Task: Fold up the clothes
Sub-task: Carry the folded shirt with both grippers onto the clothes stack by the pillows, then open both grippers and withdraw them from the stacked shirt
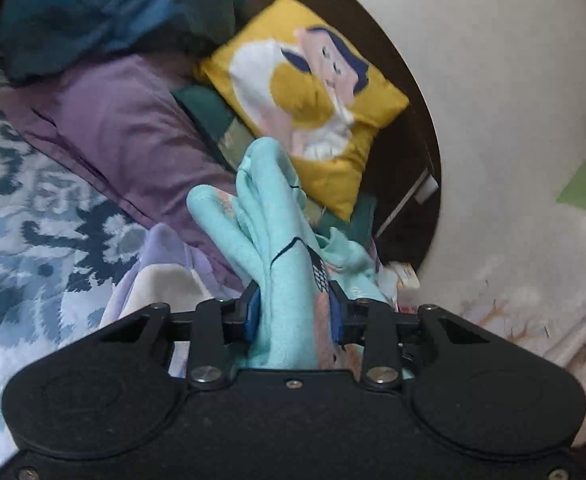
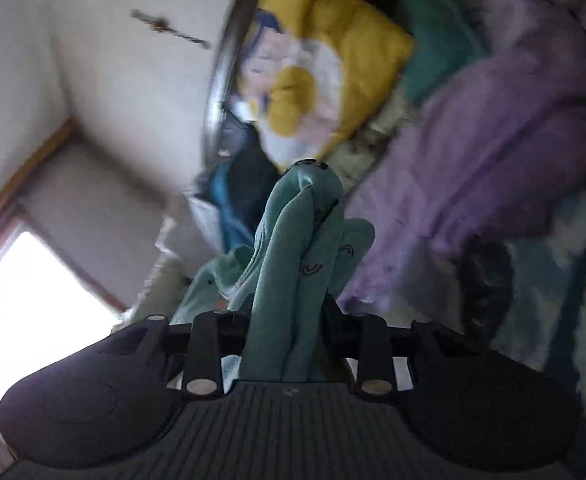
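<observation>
A mint-green printed garment [image 1: 269,216] is bunched up between the blue pads of my left gripper [image 1: 293,312], which is shut on it; its folds stick up past the fingers. In the right wrist view the same mint garment [image 2: 305,240], with small rainbow marks, stands in a thick wad between the jaws of my right gripper [image 2: 287,312], which is shut on it too. Both grippers hang over a bed and face its head end. The rest of the garment is hidden below the grippers.
A yellow cushion with a cartoon print [image 1: 309,100] leans on the dark headboard [image 1: 397,152]. A purple pillow [image 1: 125,128], a blue blanket heap [image 1: 113,12] and the blue-white patterned bedspread [image 1: 33,216] lie below. A pale wall [image 1: 513,80] and a bright window [image 2: 33,304] flank the bed.
</observation>
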The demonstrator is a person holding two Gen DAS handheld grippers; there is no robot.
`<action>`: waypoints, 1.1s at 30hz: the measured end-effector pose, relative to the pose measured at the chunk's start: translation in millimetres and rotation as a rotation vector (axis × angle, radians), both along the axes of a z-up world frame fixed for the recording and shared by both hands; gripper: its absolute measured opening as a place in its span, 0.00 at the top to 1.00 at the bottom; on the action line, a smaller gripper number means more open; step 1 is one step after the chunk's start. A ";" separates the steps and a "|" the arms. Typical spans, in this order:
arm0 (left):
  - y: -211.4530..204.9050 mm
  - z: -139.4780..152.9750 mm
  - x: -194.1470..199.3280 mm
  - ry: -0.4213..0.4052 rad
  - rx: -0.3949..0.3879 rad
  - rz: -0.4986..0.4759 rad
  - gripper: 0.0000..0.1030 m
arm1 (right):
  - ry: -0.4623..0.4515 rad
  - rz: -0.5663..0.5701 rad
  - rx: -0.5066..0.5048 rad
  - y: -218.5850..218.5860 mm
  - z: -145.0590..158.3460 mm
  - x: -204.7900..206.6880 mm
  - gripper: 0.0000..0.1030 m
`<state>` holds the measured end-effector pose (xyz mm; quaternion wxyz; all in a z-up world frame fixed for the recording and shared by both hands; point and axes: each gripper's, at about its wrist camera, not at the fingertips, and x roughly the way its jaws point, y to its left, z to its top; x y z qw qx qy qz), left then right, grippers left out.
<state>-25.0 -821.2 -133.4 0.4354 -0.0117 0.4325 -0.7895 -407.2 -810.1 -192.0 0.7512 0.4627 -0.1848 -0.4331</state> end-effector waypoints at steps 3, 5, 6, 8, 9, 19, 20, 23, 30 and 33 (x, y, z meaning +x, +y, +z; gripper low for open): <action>-23.3 -32.8 6.8 -0.046 0.111 -0.008 0.65 | 0.018 -0.006 0.161 -5.4 -26.2 12.0 0.67; -24.7 -43.9 12.9 0.009 0.115 -0.003 0.62 | 0.020 -0.016 0.189 -4.0 -32.7 15.6 0.66; -24.2 -44.2 12.3 0.007 0.112 0.000 0.61 | 0.023 -0.017 0.190 -3.6 -33.1 16.9 0.65; -23.0 -43.2 10.1 -0.005 0.106 0.002 0.57 | 0.013 -0.016 0.195 -4.3 -34.8 17.3 0.66; -22.9 -42.4 9.7 -0.011 0.107 0.006 0.51 | 0.006 -0.013 0.201 -5.1 -34.9 16.5 0.66; 38.2 35.4 -8.1 -0.223 -0.209 0.169 0.48 | 0.429 -0.099 -0.231 38.8 39.3 34.8 0.64; 39.0 35.7 -20.3 -0.257 -0.225 0.145 0.48 | 0.456 -0.073 -0.265 40.5 42.3 42.3 0.65; 23.1 13.0 -50.8 -0.419 -0.147 0.119 0.50 | 0.507 -0.020 -0.103 20.2 27.5 53.4 0.69; 13.0 -1.4 -55.3 -0.427 -0.031 0.206 0.52 | 0.481 -0.006 0.008 3.9 18.6 44.4 0.98; 40.8 24.5 -61.7 -0.418 0.012 0.301 0.30 | 0.451 0.028 -0.022 16.0 23.5 37.9 0.69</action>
